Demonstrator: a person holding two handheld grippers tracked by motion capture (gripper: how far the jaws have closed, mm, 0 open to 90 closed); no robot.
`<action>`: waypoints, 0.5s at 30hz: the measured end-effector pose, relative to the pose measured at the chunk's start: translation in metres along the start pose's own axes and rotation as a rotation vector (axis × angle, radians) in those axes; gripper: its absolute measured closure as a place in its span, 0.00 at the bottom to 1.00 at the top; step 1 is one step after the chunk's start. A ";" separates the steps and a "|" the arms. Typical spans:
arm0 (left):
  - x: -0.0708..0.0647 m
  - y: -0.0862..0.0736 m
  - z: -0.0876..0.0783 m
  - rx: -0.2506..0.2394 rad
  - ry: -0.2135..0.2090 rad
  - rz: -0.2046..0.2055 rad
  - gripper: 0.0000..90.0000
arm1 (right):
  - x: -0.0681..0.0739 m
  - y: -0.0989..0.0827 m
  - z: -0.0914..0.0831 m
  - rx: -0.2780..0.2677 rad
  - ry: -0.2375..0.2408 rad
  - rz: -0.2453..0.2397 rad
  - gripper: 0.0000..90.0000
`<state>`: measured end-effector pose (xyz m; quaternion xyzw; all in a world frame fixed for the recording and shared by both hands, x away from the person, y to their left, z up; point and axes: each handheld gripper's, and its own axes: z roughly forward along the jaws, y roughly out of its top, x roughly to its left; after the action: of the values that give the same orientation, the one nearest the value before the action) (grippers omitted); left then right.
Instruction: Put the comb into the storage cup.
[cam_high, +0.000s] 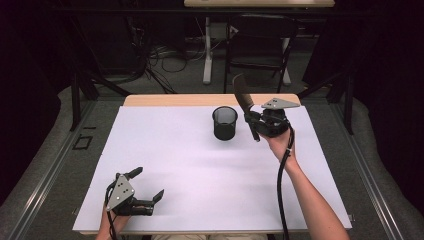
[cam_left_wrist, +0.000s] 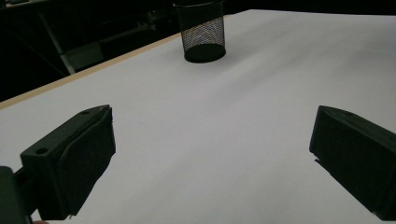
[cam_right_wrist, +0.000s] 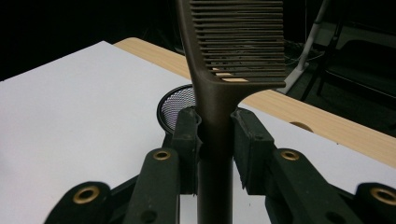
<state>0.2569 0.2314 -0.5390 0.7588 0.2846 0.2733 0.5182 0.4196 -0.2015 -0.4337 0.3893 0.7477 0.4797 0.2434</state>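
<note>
High view, right claw (cam_high: 251, 121) gripping comb (cam_high: 241, 95), beside cup (cam_high: 225, 123)

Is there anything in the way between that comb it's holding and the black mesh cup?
Nothing visible. The right claw grips the comb by its handle, teeth end up, just right of the mesh cup. The cup's mouth is open and looks empty, with bare white table around it. The left claw rests open, far off.

L gripper (cam_high: 147, 186) low at near-left of mesh cup (cam_high: 225, 123), jaws wide apart, nothing between. R gripper (cam_high: 251, 120) raised just right of cup, jaws clamped on comb (cam_high: 243, 96).
</note>
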 end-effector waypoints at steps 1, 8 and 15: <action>0.000 0.000 0.000 0.000 -0.001 0.000 0.00 | 0.000 0.000 0.000 0.000 0.000 0.003 0.80; 0.000 0.000 0.000 -0.003 0.002 -0.005 0.00 | -0.001 0.001 0.002 -0.009 -0.001 0.003 0.80; 0.000 0.000 -0.001 -0.005 0.004 -0.004 0.00 | 0.000 0.003 0.004 -0.023 0.001 0.005 0.80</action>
<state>0.2567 0.2318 -0.5388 0.7564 0.2865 0.2746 0.5200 0.4233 -0.1987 -0.4327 0.3882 0.7412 0.4893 0.2462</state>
